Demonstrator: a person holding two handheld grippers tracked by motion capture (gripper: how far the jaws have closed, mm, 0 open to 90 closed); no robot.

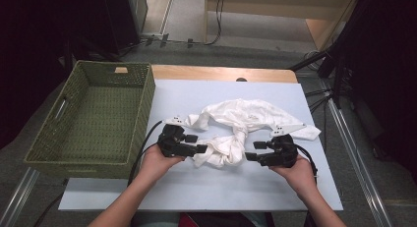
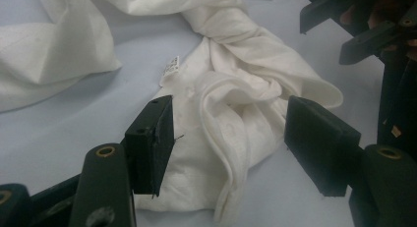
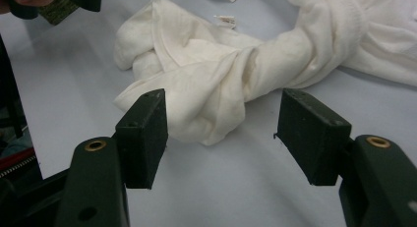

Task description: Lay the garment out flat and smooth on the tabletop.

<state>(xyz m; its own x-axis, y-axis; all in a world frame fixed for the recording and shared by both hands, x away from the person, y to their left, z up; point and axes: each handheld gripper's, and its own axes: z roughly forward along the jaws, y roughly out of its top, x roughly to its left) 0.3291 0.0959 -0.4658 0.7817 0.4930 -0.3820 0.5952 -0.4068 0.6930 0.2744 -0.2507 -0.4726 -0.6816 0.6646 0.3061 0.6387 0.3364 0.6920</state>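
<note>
While the white cloth [image 1: 236, 131] lies twisted, both tongs flank it, spread wide.

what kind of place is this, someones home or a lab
Most likely a lab or recording room, not a home. A white garment lies on a pale sheet taped over a table beside a green woven basket, with tripod legs and cables on the bare floor around.

I see a table [image 1: 275, 187] with pale blue top; on it lie a twisted white cloth [image 1: 236, 126] and a green woven basket [image 1: 93, 121].
</note>
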